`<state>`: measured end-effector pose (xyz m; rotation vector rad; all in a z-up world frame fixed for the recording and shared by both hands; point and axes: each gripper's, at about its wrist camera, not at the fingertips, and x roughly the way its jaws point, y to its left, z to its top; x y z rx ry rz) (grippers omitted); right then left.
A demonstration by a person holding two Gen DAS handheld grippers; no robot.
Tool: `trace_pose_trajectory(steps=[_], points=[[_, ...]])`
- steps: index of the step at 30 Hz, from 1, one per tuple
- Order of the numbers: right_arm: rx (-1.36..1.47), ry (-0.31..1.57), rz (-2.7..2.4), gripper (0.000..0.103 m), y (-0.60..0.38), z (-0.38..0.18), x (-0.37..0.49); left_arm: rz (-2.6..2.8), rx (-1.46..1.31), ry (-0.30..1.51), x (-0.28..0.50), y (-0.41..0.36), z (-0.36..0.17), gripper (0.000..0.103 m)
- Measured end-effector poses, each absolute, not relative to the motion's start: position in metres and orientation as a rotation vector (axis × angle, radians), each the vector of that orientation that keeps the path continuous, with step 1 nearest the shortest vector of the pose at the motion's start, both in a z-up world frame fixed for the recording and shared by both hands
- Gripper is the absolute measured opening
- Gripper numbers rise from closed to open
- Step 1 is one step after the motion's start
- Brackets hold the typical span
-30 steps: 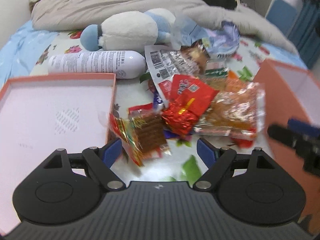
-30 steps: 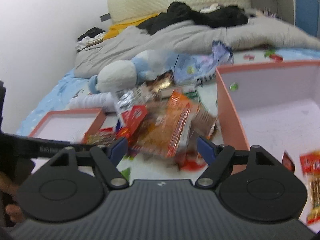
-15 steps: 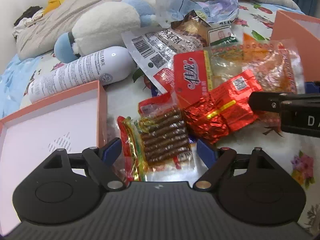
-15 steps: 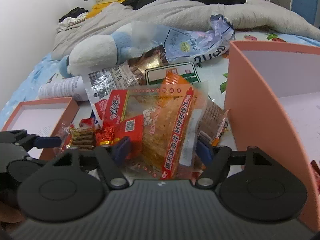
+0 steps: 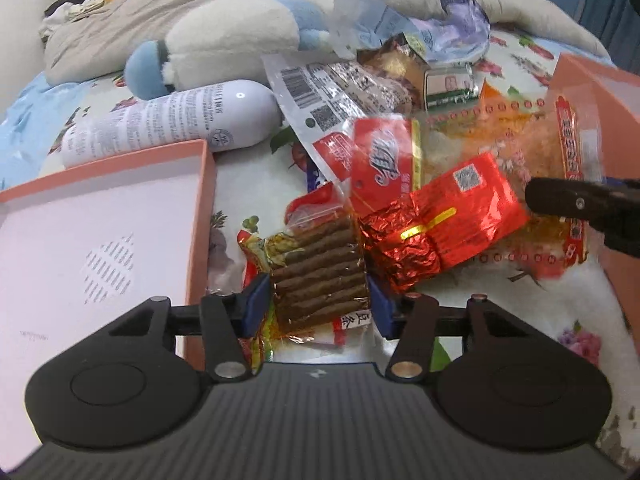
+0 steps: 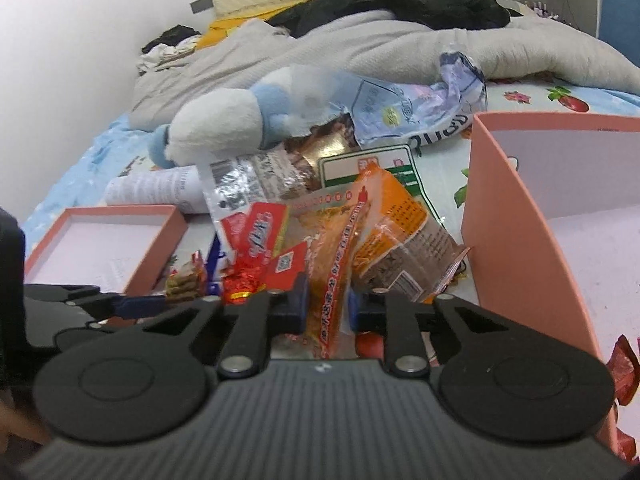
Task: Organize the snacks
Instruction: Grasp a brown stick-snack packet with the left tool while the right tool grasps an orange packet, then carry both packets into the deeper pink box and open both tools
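A: Between the blue pads of the left gripper (image 5: 318, 304), what sits there?

B: A clear packet of brown sticks (image 5: 320, 276), laid in rows with a red and yellow edge. Its near end lies between the two fingers, and the jaws have just been closing in on it; both pads look to be at its sides, though whether they truly press I cannot tell.

A: And the right gripper (image 6: 326, 308)?

B: Its jaws have just been closing too, and now pinch the near end of a long orange snack bag (image 6: 340, 264) with a red printed strip. The bag stands up on edge between the pads.

A: What does the left wrist view give that the right one lacks?

B: The sticks packet up close, a crumpled red foil packet (image 5: 436, 228) just right of it and overlapping its corner, and the right gripper's black finger coming in from the right edge over the orange bag. The right wrist view shows the sticks only as a small patch at the left, but it shows the tall pink box (image 6: 516, 240) beside the orange bag, with red wrappers (image 6: 622, 368) inside it.

A: Further out?

B: A shallow pink lid (image 5: 200, 216) at the left, touching the sticks packet's edge; behind it a white bottle (image 5: 168, 120) lying on its side, a blue and white plush toy (image 5: 224, 40), and a grey blanket (image 6: 360, 40) on the flowered bedsheet (image 5: 520, 308).
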<state>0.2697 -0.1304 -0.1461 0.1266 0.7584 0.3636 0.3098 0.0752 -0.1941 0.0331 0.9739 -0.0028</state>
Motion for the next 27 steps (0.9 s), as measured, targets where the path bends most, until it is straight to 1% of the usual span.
trace_pose_trajectory(steps=[3,6,14,27], points=[[0.126,0.749,0.372,0.014,-0.133,-0.139,0.259,0.002,-0.017,0.964,0.298,0.079,-0.183,0.058],[0.124,0.743,0.375,0.013,-0.137,-0.131,0.246,0.004,-0.049,0.959,0.284,0.078,-0.173,0.058],[0.112,0.733,0.369,0.013,-0.154,-0.117,0.204,0.001,-0.142,0.944,0.234,0.071,-0.149,0.058],[0.121,0.678,0.296,0.012,-0.201,-0.09,0.133,-0.056,-0.191,0.889,0.168,0.036,-0.102,0.058]])
